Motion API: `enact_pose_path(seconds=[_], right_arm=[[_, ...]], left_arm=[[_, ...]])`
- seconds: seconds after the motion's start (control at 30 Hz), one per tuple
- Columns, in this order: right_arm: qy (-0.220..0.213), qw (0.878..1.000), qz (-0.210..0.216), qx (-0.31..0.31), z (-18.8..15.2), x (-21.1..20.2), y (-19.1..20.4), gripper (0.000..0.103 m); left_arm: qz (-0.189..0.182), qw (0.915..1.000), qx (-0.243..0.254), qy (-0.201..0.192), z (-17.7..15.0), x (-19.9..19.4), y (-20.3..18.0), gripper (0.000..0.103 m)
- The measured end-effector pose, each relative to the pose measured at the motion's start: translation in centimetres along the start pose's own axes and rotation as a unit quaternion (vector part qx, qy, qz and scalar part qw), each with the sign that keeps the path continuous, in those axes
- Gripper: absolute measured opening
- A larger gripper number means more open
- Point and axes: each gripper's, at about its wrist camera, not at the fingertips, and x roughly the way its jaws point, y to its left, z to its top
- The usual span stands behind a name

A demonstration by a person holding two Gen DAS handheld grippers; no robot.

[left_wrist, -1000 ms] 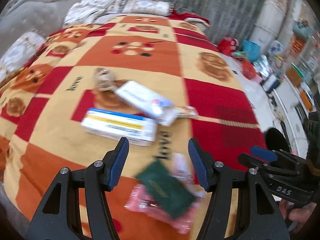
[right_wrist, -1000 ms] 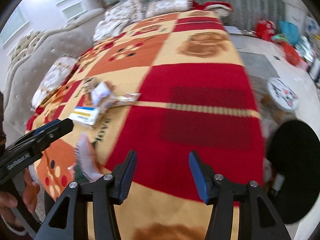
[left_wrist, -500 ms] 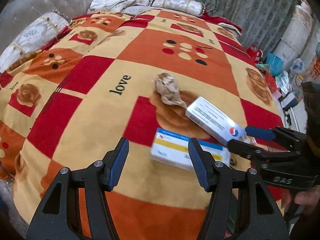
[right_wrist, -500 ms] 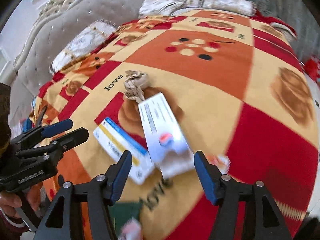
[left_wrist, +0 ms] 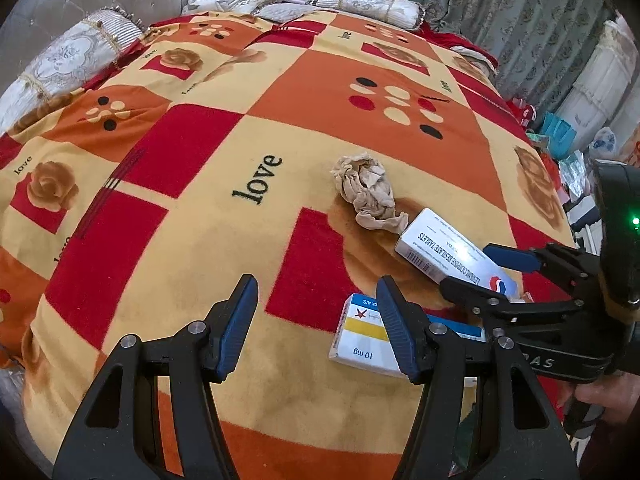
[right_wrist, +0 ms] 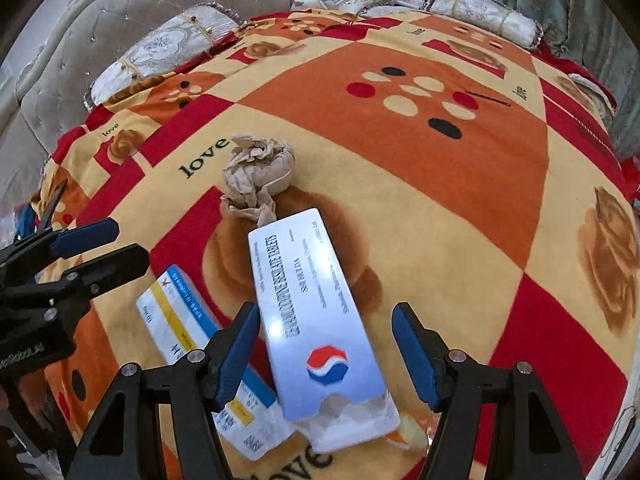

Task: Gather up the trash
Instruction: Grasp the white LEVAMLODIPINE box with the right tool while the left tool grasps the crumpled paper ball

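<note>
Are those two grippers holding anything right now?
No. The left gripper and right gripper are both open and empty; the right gripper hovers over the white tablet box.

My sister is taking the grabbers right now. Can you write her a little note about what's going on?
Left gripper: open, empty, over the blanket just left of the yellow-striped box.
Right gripper: open, empty, its fingers either side of the long pale blue tablet box, not closed on it.
Trash in view: crumpled brown paper, touching the far end of the blue box; the striped box lies beside it, partly under its torn end.
Done: nothing picked up in these views.
Left: grab all three pieces. No bin is in view.
</note>
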Motion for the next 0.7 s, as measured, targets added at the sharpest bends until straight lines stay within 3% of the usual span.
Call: enact_pose_path(seconds=[0.07,0.13,0.37,0.7], right_arm=[[-0.010,1.000,0.002,0.000,0.0,0.2,0.2,0.066],[-0.020,1.000,0.003,0.002,-0.1,-0.1,0.3,0.051],[-0.066,0.997,-0.010,0.040,-0.7,-3.0,-1.5,0.049],[-0.086,0.992,-0.025,0.085,-2.4,-4.8,-4.5,0.049]], left_arm=[[0.000,1.0000,0.001,-0.002,0.1,0.0,0.0,0.060],[0.001,1.0000,0.001,-0.003,0.1,0.1,0.0,0.060],[0.000,1.0000,0.005,-0.006,0.9,0.5,-0.6,0.060],[-0.003,1.0000,-0.005,-0.004,3.2,2.8,-2.4,0.061]])
